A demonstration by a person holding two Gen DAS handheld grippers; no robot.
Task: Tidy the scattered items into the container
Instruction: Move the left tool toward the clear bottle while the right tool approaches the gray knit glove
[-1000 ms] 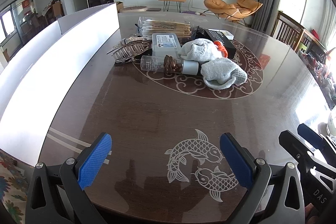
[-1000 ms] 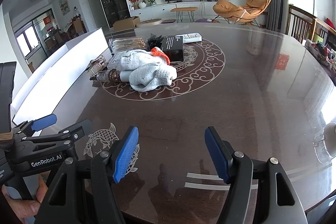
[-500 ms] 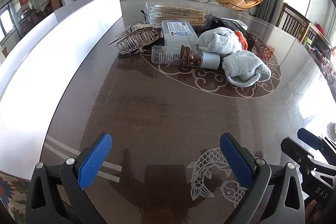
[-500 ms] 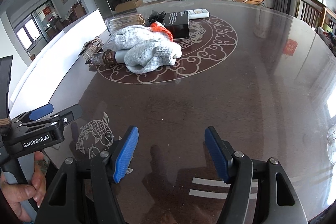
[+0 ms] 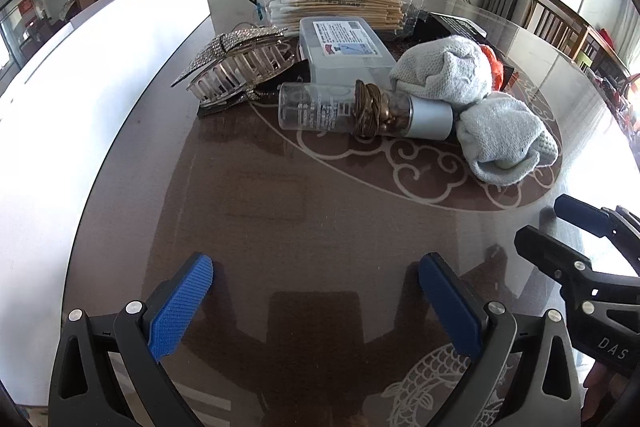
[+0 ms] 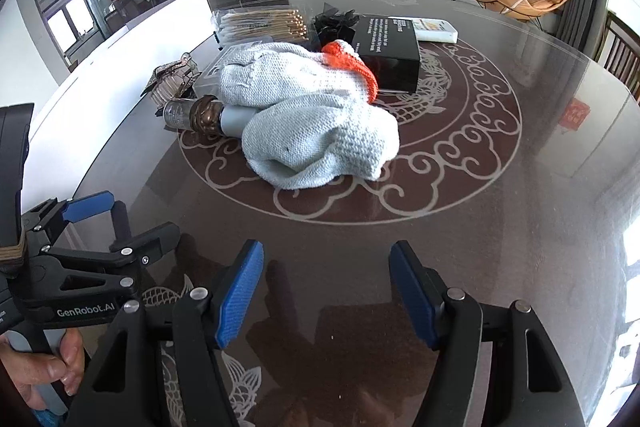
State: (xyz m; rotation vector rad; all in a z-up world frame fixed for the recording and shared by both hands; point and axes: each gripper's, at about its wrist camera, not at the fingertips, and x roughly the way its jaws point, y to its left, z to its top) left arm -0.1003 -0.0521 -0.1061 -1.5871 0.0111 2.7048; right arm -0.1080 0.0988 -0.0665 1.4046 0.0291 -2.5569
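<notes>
A pile of items lies on the dark table: a clear bottle [image 5: 360, 111] with a grey cap and brown hair ties around it, a rhinestone hair claw [image 5: 236, 67], a labelled clear box [image 5: 344, 47], a pack of cotton swabs [image 5: 336, 3], grey knit gloves [image 6: 320, 143] with an orange cuff, and a black box [image 6: 388, 47]. The white container [image 5: 100, 67] runs along the table's left side. My left gripper [image 5: 316, 303] is open and short of the bottle. My right gripper [image 6: 326, 291] is open in front of the gloves. Nothing is between either pair of fingers.
A white flat box [image 6: 436, 29] and a black bow-like item [image 6: 334, 25] lie behind the pile. The glossy round table [image 6: 500, 227] has a scroll-pattern ring and fish motifs. A hand [image 6: 36, 379] holds the left gripper's handle. Chairs stand beyond the right edge.
Both grippers have moved forward toward the pile, which now looks larger and closer in both views. Both have stayed open, and no item has shifted.
</notes>
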